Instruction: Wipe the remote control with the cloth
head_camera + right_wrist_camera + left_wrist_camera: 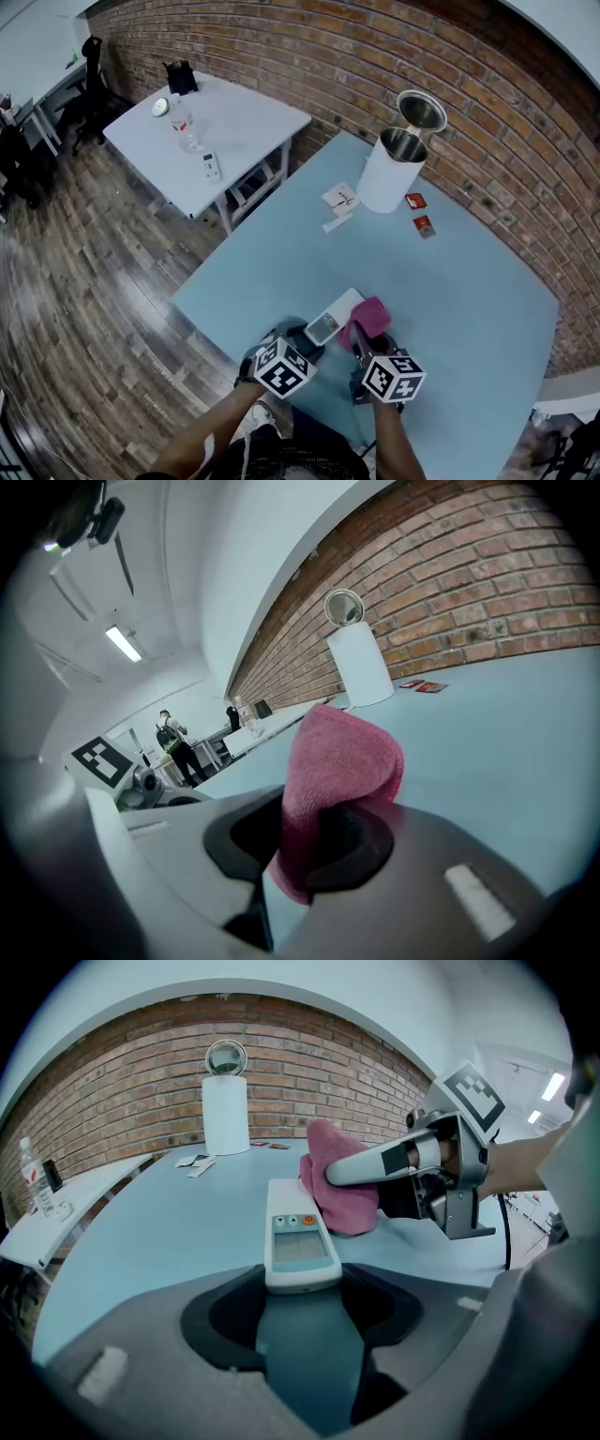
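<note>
The white remote control [334, 317] lies on the light blue table [469, 309], its small screen and buttons facing up [298, 1238]. My left gripper [302, 1286] is shut on the remote's near end and holds it flat on the table. My right gripper [314, 841] is shut on a folded pink cloth [342, 761]. In the left gripper view the cloth [339, 1190] presses against the remote's far right side, with the right gripper [412, 1162] coming in from the right. Both grippers [314, 342] [361, 342] sit side by side near the table's front edge.
A white cylindrical bin [389, 173] with a raised round lid stands at the table's far side against the brick wall. Beside it lie two small red packets [420, 213] and white cards [339, 200]. A second white table [234, 122] with a bottle stands at the back left.
</note>
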{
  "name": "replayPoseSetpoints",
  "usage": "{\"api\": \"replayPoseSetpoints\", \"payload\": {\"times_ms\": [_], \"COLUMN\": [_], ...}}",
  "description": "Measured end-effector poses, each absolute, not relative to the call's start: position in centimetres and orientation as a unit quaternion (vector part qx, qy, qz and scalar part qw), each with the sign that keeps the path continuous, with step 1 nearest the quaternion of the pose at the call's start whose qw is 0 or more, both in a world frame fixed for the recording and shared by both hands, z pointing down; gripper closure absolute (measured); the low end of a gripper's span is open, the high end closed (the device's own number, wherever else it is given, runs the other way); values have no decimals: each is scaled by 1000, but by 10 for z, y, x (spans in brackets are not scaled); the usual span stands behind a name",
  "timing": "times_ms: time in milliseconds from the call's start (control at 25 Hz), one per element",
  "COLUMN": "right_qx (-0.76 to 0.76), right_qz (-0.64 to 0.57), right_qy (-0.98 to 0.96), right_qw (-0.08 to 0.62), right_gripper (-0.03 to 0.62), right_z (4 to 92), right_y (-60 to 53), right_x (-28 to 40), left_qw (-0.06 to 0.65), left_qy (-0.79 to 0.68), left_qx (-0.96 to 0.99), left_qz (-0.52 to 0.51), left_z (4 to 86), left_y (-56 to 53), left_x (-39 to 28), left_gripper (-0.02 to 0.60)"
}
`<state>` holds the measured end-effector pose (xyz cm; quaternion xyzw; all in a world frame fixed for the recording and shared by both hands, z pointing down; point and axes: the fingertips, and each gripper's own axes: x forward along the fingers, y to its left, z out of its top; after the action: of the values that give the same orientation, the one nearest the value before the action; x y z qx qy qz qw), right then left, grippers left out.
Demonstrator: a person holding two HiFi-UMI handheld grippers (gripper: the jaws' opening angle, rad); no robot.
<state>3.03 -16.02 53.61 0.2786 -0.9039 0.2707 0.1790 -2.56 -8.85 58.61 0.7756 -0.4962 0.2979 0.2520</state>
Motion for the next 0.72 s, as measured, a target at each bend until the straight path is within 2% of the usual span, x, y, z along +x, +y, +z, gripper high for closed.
{"api": "replayPoseSetpoints", "payload": {"times_ms": [720], "right_qx": [243], "right_qz": [308], "right_qy": [-903], "right_qw": [174], "right_gripper": [526], "right_z": [539], "right_y": [-111], "right_x": [14], "left_qw": [254], "left_qy": [-495], "left_qx": [776], "left_qz": [298], "left_z": [587], "left_y": [-89], "left_x": [-25], "left_gripper": [330]}}
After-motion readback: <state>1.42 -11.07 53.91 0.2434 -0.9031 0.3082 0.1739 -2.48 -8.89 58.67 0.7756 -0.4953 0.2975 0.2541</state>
